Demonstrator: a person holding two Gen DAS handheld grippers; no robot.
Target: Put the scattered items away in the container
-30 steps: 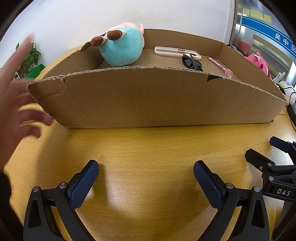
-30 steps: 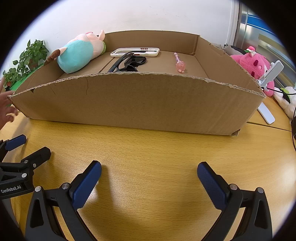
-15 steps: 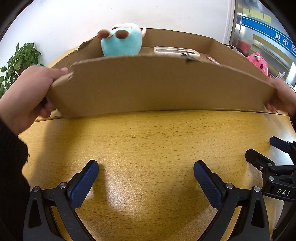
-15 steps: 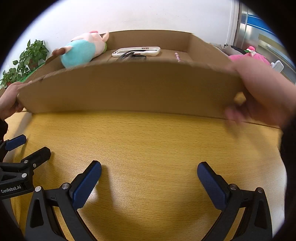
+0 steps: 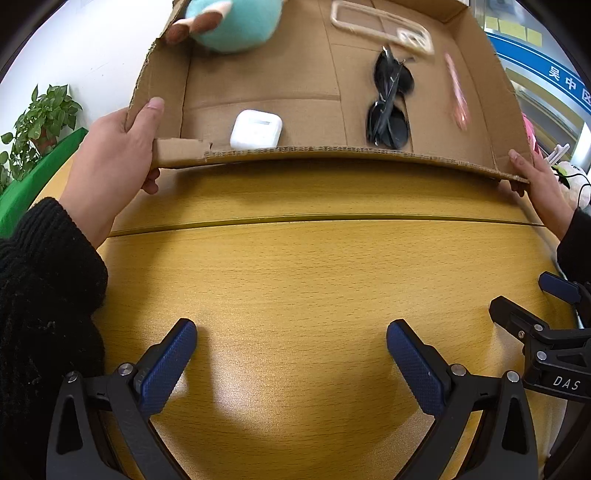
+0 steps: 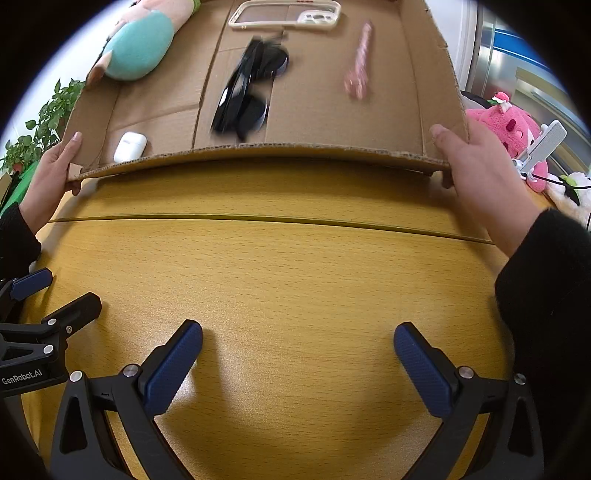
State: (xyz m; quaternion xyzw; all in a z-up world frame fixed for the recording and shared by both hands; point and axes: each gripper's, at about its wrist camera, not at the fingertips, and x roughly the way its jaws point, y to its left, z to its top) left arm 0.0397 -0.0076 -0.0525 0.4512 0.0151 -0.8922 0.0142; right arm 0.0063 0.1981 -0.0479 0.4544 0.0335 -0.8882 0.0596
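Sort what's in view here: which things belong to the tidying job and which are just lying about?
Part of the job:
cardboard box, tilted, held by two hands
teal plush toy
phone case
sunglasses
pink pen
white earbud case

Just lying about:
pink plush toy beside the box
potted plant
both grippers, open, resting on the table

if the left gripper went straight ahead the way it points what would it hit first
Bare table lies ahead of the open left gripper. Beyond it, probably the near wall of the tilted box, which two hands hold, though depth is hard to judge.
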